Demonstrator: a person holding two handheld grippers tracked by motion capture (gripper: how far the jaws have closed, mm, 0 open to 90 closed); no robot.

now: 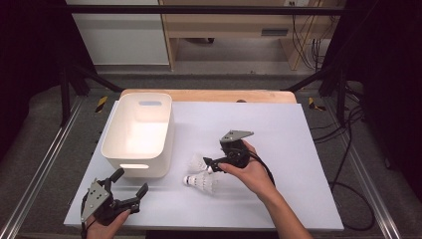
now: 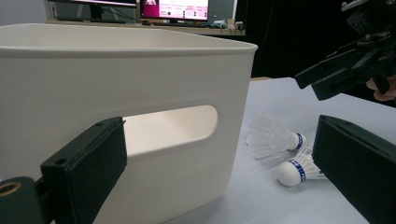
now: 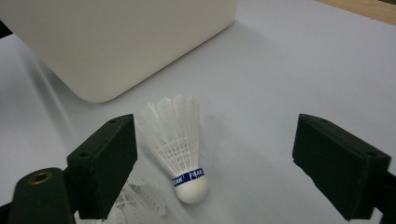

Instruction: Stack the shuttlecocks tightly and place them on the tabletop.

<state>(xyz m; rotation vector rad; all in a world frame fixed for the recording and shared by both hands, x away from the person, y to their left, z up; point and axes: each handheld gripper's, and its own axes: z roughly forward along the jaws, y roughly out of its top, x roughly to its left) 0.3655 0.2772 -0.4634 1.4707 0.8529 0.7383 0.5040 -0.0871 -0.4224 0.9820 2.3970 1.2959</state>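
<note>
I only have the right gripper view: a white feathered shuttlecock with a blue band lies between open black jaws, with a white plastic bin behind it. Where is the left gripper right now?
Observer: The left gripper sits at the near left corner of the white table. Its jaws are open with nothing between them, and it is aimed at the white plastic bin.
Operator: Anything in that bin?
Observer: No, the high view looks into it and it holds nothing.
Operator: Is there another shuttlecock?
Observer: Yes, a second white feathered shuttlecock lies just nearer the person than the first shuttlecock. Its cork tip points left, toward the bin's side of the table.
</note>
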